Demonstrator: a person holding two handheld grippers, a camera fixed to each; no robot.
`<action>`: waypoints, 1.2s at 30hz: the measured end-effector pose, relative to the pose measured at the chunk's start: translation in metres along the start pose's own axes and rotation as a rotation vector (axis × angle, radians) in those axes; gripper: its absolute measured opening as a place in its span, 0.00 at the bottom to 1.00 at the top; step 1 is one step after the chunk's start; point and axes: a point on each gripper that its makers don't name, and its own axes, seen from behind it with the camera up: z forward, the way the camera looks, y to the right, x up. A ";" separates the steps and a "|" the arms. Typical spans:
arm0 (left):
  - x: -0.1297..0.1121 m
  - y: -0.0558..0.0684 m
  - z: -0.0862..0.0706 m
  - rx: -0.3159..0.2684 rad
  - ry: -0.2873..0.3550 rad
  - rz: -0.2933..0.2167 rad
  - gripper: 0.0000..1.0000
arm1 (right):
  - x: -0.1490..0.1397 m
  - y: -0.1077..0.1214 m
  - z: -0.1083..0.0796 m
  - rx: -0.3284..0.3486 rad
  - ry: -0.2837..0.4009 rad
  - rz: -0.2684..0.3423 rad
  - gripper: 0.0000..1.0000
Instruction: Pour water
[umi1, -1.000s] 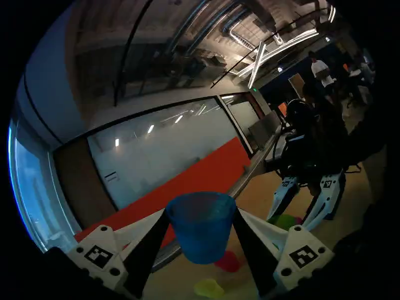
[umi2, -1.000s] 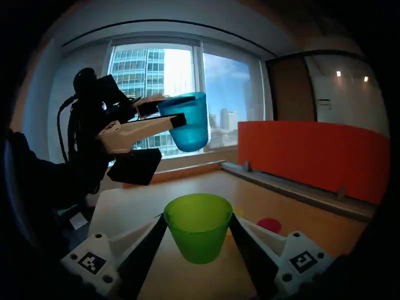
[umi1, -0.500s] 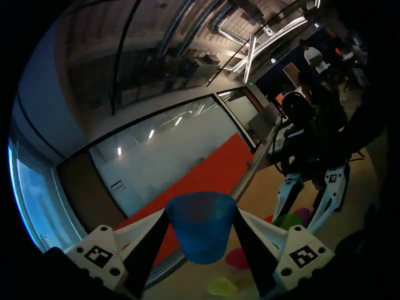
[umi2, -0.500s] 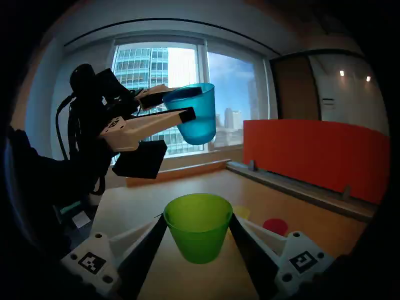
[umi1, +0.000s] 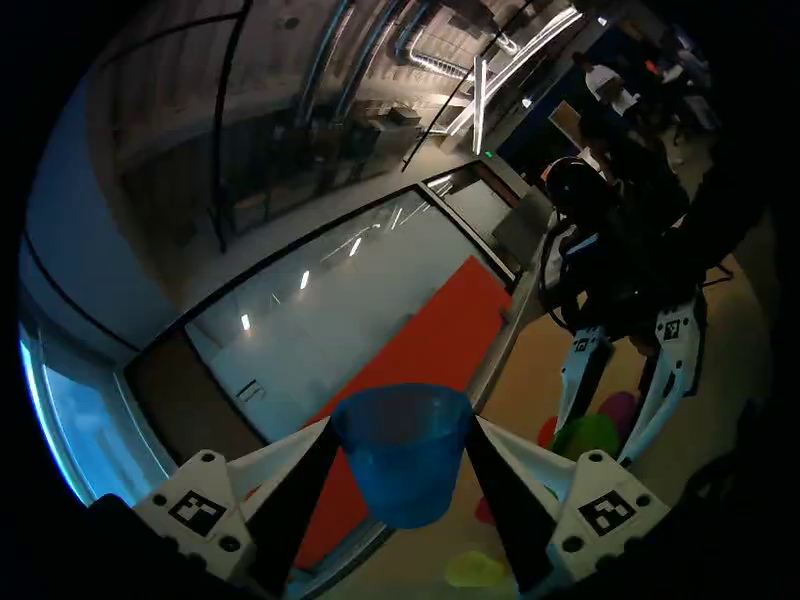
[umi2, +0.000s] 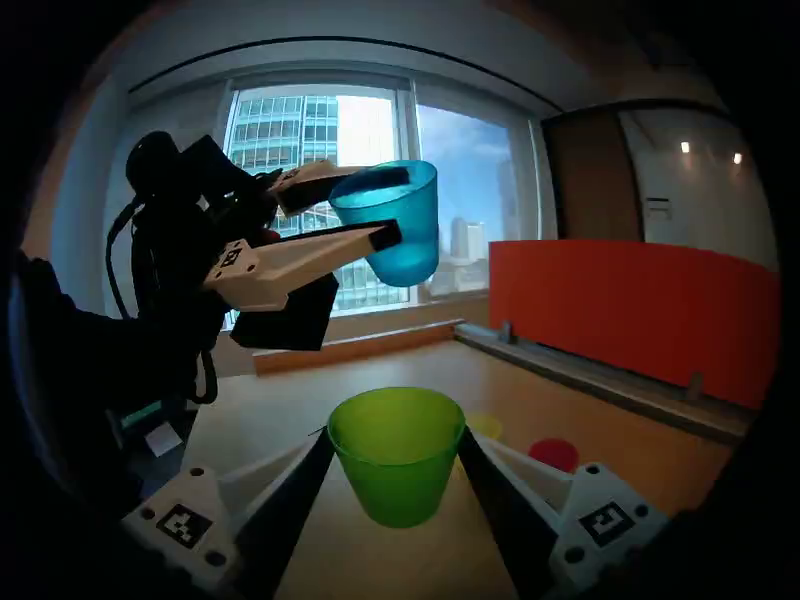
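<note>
Behind everything stood a wide window (umi2: 330, 200) full of towers and sky, and beside it a long orange partition (umi2: 640, 310) ran along the far edge of the wooden table (umi2: 560, 400). Over this table a person held two grippers. The right gripper (umi2: 397, 437) was low, and its two fingers pressed from both sides on a green cup (umi2: 397, 480), which stood upright between the fingertips with its mouth open. The left gripper (umi2: 390, 207) was high in the air, above the right fingers and a little to their left. Its fingers were closed on a blue cup (umi2: 405, 255) in the same manner, one finger on each side, near the tips.

The blue cup leaned only slightly and I saw no stream of water. Whether it had water inside, I could not tell. In my judgement the pouring was not yet begun. Both cups were gripped, and what was left was to bring the blue cup over the green one and tip it.

Beyond the right fingers, on the table, lay a small red disc (umi2: 553, 452) and a yellow disc (umi2: 485, 425).
</note>
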 end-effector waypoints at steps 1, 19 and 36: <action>0.000 0.000 0.000 0.000 0.000 0.008 0.86 | 0.000 0.000 0.000 0.000 0.001 0.000 0.92; -0.005 0.009 0.006 -0.024 -0.016 0.107 0.86 | 0.000 0.001 0.001 -0.003 0.004 -0.001 0.92; -0.006 0.011 0.009 -0.044 -0.027 0.180 0.86 | 0.000 0.004 0.001 -0.007 0.005 -0.003 0.92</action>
